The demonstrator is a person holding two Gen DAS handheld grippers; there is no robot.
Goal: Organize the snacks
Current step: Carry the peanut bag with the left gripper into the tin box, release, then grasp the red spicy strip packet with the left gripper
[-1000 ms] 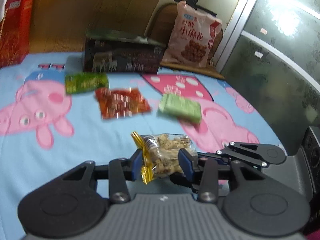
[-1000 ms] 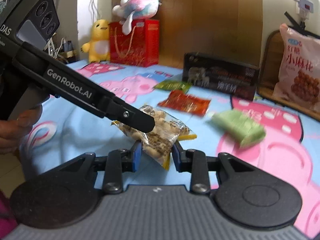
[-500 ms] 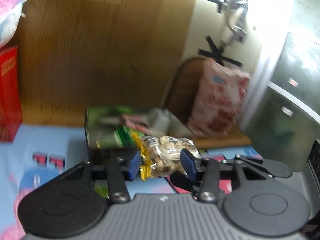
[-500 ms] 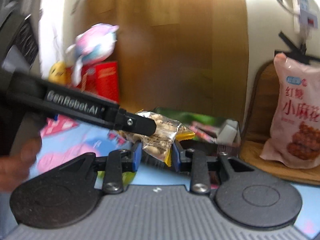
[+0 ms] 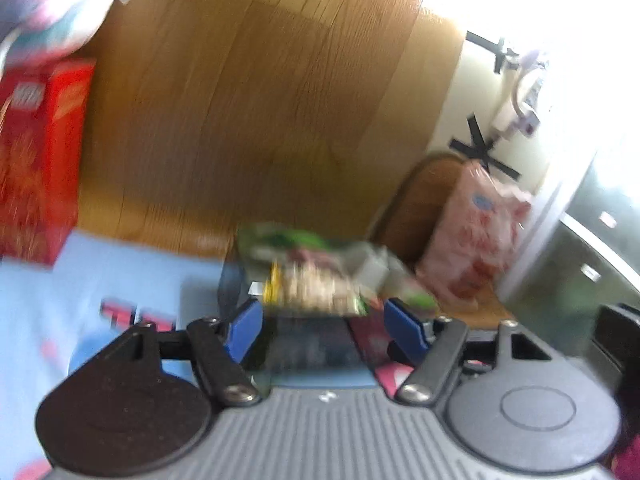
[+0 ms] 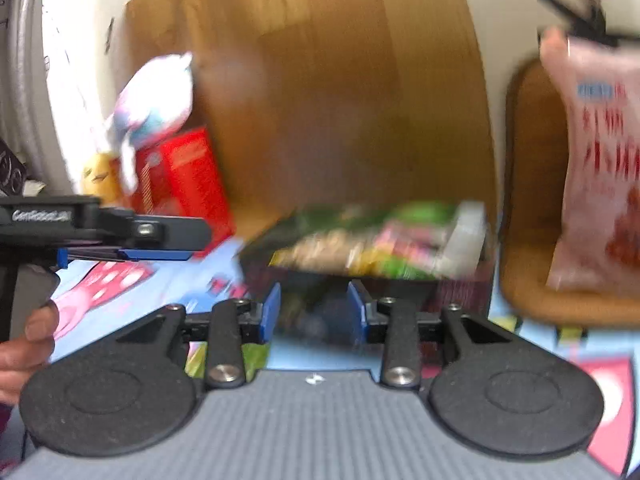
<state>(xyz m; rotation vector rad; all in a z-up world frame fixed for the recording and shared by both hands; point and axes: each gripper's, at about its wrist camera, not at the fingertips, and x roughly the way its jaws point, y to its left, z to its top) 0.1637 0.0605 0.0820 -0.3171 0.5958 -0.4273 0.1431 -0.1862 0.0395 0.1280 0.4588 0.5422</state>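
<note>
From the left wrist view, the left gripper point(image 5: 322, 326) has its jaws spread wide and empty; the peanut snack bag point(image 5: 310, 290) lies blurred in the dark box point(image 5: 240, 288) just beyond. From the right wrist view, the right gripper point(image 6: 314, 312) jaws are also parted, empty, near the box's front wall, with the pink snack bag point(image 6: 596, 168) far right.

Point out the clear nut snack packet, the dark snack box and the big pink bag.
clear nut snack packet point(image 5: 316, 290): left wrist view, blurred middle of the wrapper.
dark snack box point(image 6: 460, 294): right wrist view, front wall at the right.
big pink bag point(image 6: 600, 168): right wrist view, printed front.
</note>
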